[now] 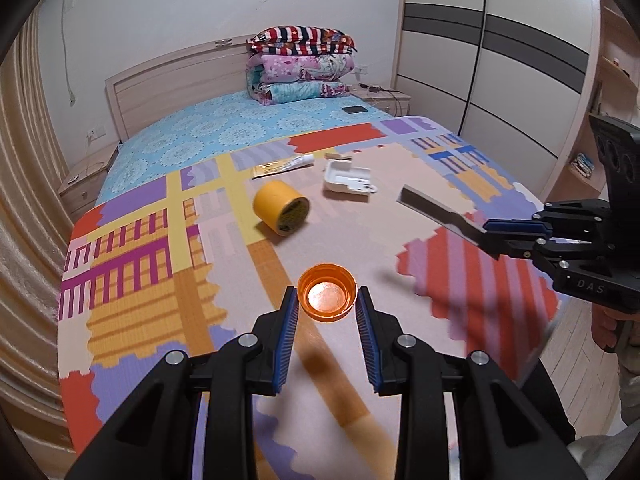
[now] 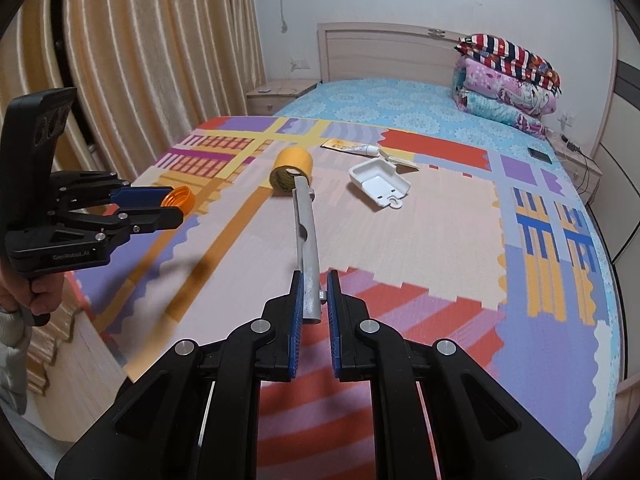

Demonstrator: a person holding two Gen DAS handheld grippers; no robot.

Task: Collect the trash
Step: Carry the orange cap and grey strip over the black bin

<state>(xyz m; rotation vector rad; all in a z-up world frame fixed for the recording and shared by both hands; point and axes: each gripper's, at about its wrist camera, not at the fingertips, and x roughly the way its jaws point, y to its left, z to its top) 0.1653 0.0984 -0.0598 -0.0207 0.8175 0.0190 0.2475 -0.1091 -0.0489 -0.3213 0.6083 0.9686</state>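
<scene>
L claw [image 1: 327, 300] is closed partway on an orange bottle cap [image 1: 328, 298], open side facing the cam, pinched at the fingertips; from the R wrist view the same claw [image 2: 168, 208] shows the cap [image 2: 179, 199] sticking out past its tips, held in the air above the near-left edge of the patterned mat [image 1: 420, 168].

R claw [image 2: 314, 292] is nearly closed on a grey flat metal strip [image 2: 305, 224], gripped at its near end; the strip runs straight fwd and up from the pads [image 2: 298, 312], its far end reaching toward the tape roll. In the L wrist view the R claw [image 1: 490, 236] is off to the right, strip [image 1: 436, 210] pointing left over the mat.

Ahead of both claws, on the mat over the bed [image 1: 224, 120]: a yellow tape roll [image 1: 282, 208] on its side, a white plastic tray [image 1: 348, 178] just right of it, and beyond those a squeezed tube [image 1: 286, 166] lying flat w/ a small beige piece [image 1: 338, 156] near it. Further back on the blue sheet a dark phone [image 1: 354, 109], and folded quilts [image 1: 302, 64] stacked by the headboard.
</scene>
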